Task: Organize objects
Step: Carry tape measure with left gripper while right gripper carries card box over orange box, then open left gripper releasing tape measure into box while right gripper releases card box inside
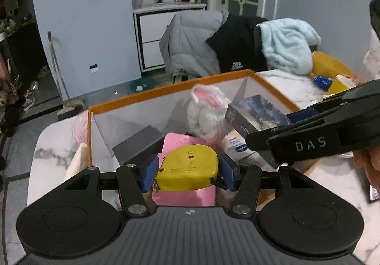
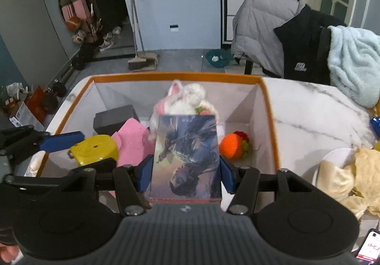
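Observation:
My left gripper is shut on a yellow tape measure, held over the near part of an orange-rimmed white box. My right gripper is shut on a box with a blue picture cover, also above the orange-rimmed box. In the left wrist view the picture box and the right gripper's arm come in from the right. In the right wrist view the tape measure shows at the left. Inside lie a pink item, a white and pink plush, a dark box and an orange knitted fruit.
The box stands on a white marble table. A plate with crumpled yellowish wrapping sits at the right, a phone near the front right corner. Yellow and blue items lie at the table's far right. A chair draped with jackets stands behind.

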A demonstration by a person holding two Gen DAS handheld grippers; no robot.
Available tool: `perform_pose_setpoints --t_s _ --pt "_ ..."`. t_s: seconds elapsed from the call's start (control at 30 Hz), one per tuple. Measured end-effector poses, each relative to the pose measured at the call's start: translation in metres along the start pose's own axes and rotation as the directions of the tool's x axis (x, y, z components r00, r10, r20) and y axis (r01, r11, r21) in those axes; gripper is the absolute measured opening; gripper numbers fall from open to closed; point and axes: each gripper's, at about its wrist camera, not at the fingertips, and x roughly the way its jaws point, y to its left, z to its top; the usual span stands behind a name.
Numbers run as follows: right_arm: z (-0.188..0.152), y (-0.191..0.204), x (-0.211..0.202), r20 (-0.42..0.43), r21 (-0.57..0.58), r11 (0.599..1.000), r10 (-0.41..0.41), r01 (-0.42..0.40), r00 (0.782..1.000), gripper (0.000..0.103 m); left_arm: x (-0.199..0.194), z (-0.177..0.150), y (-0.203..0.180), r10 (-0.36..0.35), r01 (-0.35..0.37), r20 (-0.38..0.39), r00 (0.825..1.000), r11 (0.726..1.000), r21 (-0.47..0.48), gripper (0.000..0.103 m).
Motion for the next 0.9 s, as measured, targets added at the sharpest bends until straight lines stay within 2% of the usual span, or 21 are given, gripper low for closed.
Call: perform_pose_setpoints --t_s 0.13,0.33,0.37,0.4,0.43,0.47,0.5,0.67,0.9 --pt "0.000 0.009 0.013 -0.018 -0.029 0.999 -0.017 0.017 1.000 0.059 0.011 -0.006 0.001 0.015 -0.015 -0.024 1.000 1.000 -0.003 0.065" --pt "0.002 0.008 0.029 -0.018 -0.008 1.000 -0.015 0.015 1.000 0.059 0.017 -0.007 0.001 0.046 -0.046 -0.023 0.999 0.999 -0.002 0.066" --pt "0.002 0.009 0.030 -0.015 -0.004 1.000 -0.015 0.015 1.000 0.060 0.018 -0.007 0.001 0.048 -0.048 -0.023 0.999 0.999 0.001 0.067" --pt "0.001 0.008 0.031 -0.013 0.001 1.000 -0.019 0.020 1.000 0.060 0.018 -0.008 0.000 0.050 -0.050 -0.023 0.998 0.999 0.005 0.073" --pt "0.001 0.008 0.030 -0.006 0.006 1.000 -0.026 0.026 1.000 0.064 0.017 -0.008 0.000 0.057 -0.057 -0.020 0.998 0.998 0.010 0.084" --pt "0.001 0.008 0.029 0.000 0.007 1.000 -0.028 0.028 1.000 0.073 0.016 -0.008 -0.001 0.071 -0.071 -0.013 0.997 0.997 0.013 0.089" --pt "0.000 0.008 0.026 0.010 0.008 1.000 -0.028 0.028 1.000 0.076 0.014 -0.008 -0.001 0.085 -0.085 -0.003 0.996 0.996 0.016 0.091" --pt "0.000 0.004 0.009 0.035 0.028 0.999 -0.017 0.016 0.999 0.080 -0.004 -0.008 0.000 0.091 -0.090 0.065 0.994 0.996 -0.010 0.091" --pt "-0.008 0.005 -0.023 0.082 0.033 0.999 -0.015 0.012 0.996 0.087 -0.038 -0.008 0.000 0.091 -0.082 0.092 0.992 0.992 -0.093 0.093"
